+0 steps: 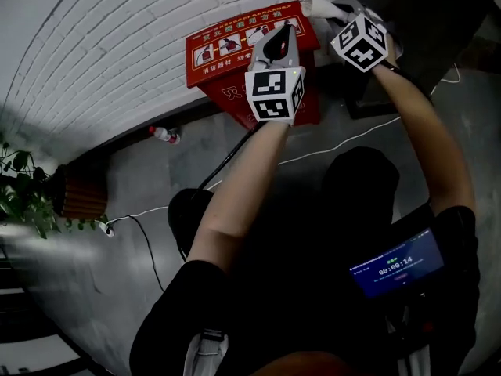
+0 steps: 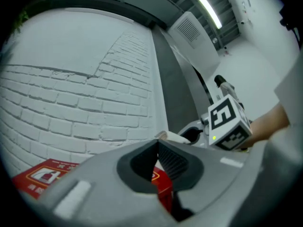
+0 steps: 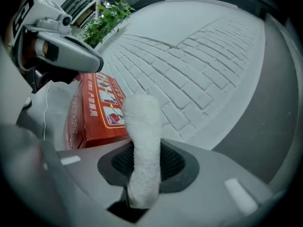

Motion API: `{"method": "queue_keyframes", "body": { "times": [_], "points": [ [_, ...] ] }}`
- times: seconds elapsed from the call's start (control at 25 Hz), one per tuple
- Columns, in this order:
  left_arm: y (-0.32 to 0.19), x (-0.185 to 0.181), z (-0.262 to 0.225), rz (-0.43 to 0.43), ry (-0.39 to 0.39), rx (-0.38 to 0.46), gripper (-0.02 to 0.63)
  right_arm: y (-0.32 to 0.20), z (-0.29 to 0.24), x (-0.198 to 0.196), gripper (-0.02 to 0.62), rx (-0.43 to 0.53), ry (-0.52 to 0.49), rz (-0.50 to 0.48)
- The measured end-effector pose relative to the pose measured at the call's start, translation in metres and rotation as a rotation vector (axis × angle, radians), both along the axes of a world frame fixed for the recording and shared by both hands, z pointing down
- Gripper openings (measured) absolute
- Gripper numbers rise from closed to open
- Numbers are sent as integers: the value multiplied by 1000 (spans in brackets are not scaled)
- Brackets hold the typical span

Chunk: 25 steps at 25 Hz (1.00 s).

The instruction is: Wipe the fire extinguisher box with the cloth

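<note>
**Caller:** Start at the right one. What have you got?

**Me:** My right gripper is clamped on the cloth. A thick white roll of it is pinched between the pads and sticks up past the tips.

**Caller:** And the box from there?

**Me:** The fire extinguisher box is ahead and to the left of the cloth. It's red, and its printed top panel faces me. The cloth's tip sits just beside the box's near upper corner. Whether it touches, I can't tell.

**Caller:** Left side?

**Me:** On my left gripper the jaws are together, tips meeting, with nothing between them. It hangs above the box's top, and red shows just under the tips.

**Caller:** Wider now.

**Me:** From the head view, both grippers are up at the box, left over the middle of the lid and right at its right-hand end. The box stands on the grey floor, at the edge where it meets the white brick wall. A plastic bottle lies along that same edge, well to the left. Further left is a green plant.
</note>
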State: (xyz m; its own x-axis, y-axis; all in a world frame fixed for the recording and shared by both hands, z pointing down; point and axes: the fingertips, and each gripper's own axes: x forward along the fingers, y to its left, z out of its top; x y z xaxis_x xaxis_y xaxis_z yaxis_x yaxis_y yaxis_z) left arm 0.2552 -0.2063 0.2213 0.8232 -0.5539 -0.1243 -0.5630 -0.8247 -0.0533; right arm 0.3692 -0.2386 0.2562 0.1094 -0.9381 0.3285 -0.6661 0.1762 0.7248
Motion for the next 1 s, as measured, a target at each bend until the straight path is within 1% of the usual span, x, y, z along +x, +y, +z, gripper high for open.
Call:
{"method": "queue_keyframes", "body": {
  "times": [0.12,0.2,0.32,0.44,0.56,0.68,0.76,1.0],
  "points": [
    [4,20,18,1,10,-18,2,-11,22,9,109,31,28,-9],
    [11,31,32,21,1,-8,2,-17,39,14,109,43,24,-9],
    [23,40,52,43,-26,28,2,-26,70,16,109,37,18,-24],
    [28,43,74,50,-39,22,2,-35,103,11,109,18,28,-75],
    [23,45,94,34,-35,-7,2,-44,128,-3,108,10,91,-166],
    [20,45,120,21,-54,-41,2,-46,152,-22,107,12,211,-250],
    [18,45,139,15,-69,-60,2,-46,162,-27,107,31,262,-260],
    [8,43,183,-7,-93,-104,2,-46,180,-30,106,58,303,-252]
  ]
}}
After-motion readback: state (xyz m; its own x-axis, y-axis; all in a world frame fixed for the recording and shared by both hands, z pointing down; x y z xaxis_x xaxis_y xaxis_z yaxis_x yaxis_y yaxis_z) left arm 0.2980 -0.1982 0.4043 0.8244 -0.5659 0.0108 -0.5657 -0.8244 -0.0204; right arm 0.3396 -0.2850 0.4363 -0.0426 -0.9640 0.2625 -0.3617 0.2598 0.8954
